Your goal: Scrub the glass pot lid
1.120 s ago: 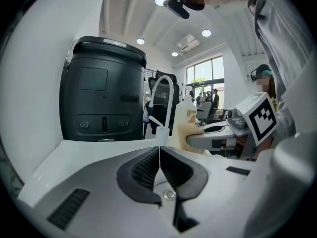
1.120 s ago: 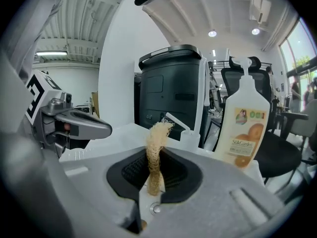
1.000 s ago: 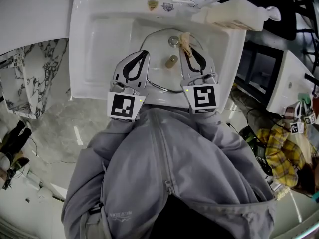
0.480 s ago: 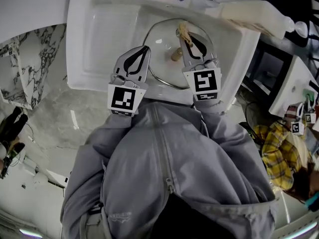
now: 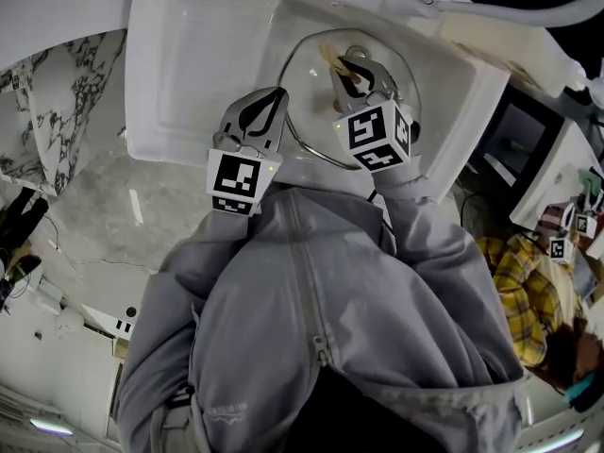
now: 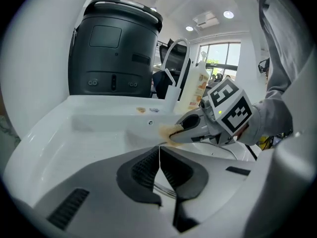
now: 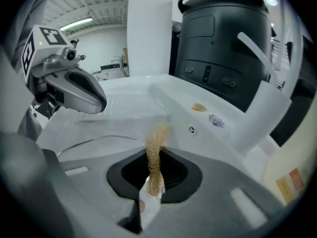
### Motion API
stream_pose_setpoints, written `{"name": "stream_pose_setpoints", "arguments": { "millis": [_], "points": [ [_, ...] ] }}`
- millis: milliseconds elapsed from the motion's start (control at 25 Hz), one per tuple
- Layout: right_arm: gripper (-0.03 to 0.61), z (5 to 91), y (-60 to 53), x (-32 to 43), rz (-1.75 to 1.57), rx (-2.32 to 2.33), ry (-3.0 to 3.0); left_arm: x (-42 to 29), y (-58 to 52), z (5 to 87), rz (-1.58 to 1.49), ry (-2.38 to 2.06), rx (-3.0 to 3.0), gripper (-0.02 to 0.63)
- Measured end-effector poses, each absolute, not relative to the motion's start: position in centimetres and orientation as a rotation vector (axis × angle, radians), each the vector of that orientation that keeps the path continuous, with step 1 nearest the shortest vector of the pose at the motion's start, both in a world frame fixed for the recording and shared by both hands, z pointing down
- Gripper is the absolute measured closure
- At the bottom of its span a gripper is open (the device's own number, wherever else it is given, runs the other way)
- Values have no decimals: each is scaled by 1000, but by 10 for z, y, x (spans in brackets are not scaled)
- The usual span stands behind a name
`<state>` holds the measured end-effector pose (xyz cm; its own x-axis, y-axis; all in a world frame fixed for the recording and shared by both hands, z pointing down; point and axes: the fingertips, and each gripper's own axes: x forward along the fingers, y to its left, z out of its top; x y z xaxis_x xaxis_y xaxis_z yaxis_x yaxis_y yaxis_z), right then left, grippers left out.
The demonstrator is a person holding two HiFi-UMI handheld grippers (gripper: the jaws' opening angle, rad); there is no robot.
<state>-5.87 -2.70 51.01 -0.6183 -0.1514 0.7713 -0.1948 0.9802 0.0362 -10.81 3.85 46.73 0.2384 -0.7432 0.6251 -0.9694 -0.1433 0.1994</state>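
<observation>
A round glass pot lid lies in the white sink basin. My left gripper is at the lid's left edge, with its jaws shut on the thin metal rim. The right gripper is over the lid's middle, shut on a tan scrubber whose frayed end sticks out past the jaws and meets the glass. From the left gripper view, the right gripper and scrubber are just ahead. The lid's knob is hidden.
A faucet arches over the sink's far right corner, with a pump bottle beside it. A big dark grey bin stands behind the sink. The person's grey jacket fills the near side, and marble floor lies at the left.
The right gripper has moved further over the lid's middle with the scrubber and now covers the tan knob. The left gripper stays at the lid's left rim.
</observation>
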Motion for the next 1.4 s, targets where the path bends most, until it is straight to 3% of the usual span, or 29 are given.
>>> {"name": "stream_pose_setpoints", "arguments": {
  "millis": [720, 1400],
  "points": [
    [546, 590, -36, -68, -379, -70, -1855, -101, 61, 511, 676, -1353, 1803, 606],
    [546, 606, -9, -80, -627, -331, -1675, -98, 69, 525, 757, -1282, 1758, 606]
  ]
}}
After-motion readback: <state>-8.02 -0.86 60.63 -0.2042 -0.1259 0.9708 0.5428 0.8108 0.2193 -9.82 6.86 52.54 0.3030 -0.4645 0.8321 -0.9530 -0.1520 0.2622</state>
